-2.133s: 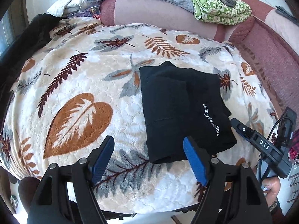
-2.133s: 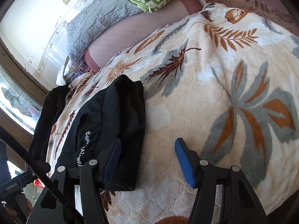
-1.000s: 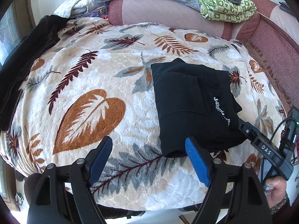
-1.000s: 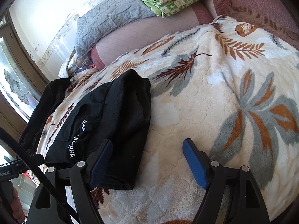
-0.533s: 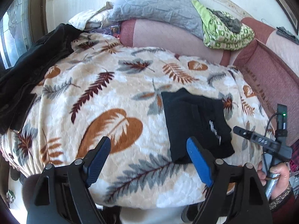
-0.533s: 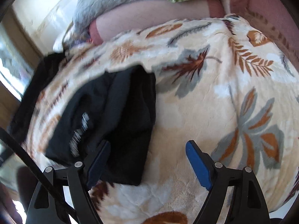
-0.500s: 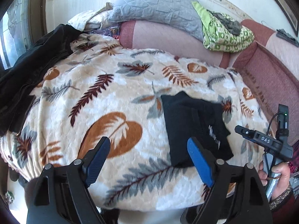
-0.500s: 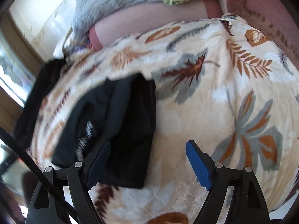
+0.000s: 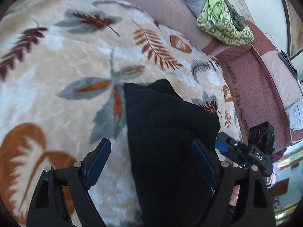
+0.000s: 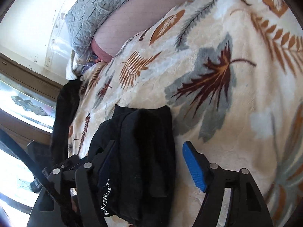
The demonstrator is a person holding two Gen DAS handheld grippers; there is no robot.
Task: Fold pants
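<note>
Black folded pants (image 9: 166,132) on plush leaf-print blanket (image 9: 75,60).

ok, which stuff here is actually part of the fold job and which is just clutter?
Job:
black pants, folded, lying on the leaf-print blanket
left gripper, jaws open
right gripper, jaws open

Lying about:
green patterned cloth
grey quilted pillow
dark garment at the blanket's edge

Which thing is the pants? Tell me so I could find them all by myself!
Look at the big cream blanket with the brown and grey leaves, spread over the pink sofa. On it lies one flat black bundle, the folded pants, between both open grippers. It is plain black with small white letters, unlike the green patterned cloth up on the sofa back.
</note>
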